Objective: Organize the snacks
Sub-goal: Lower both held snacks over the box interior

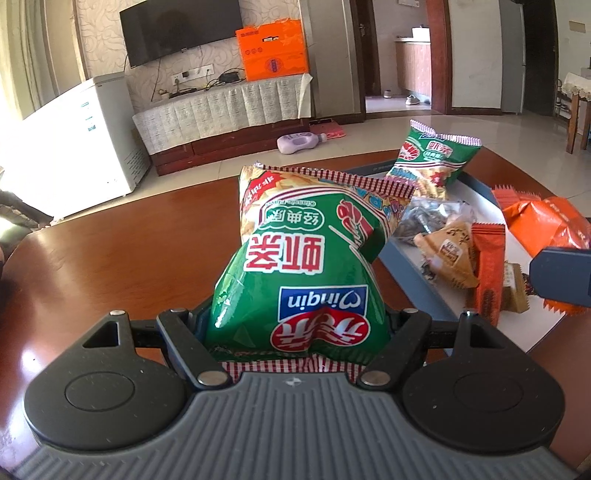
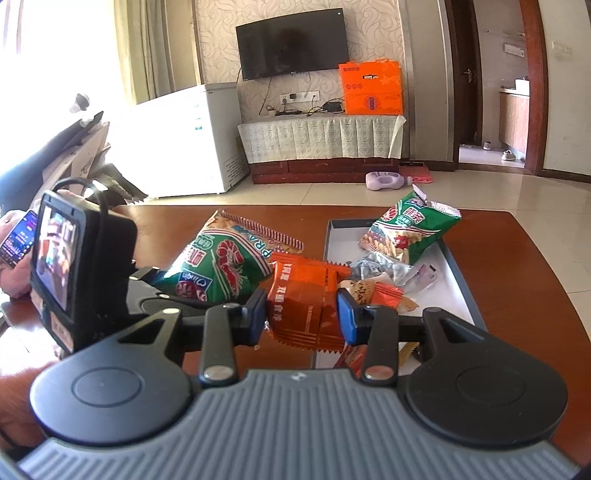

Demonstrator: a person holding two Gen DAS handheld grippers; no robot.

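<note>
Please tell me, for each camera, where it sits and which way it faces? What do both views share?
Left wrist: sits on the left tool, faces across the table toward the TV; its tool grips a green bag.
Right wrist: sits on the right tool, faces the same wall; its tool grips an orange pack; the left tool and a hand show at left.
Shared: green bag, tray, TV, orange box.

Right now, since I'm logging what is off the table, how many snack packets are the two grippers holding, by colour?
Green: 1, the green bag in the left gripper
Orange: 1, the orange packet in the right gripper
Total: 2
</note>
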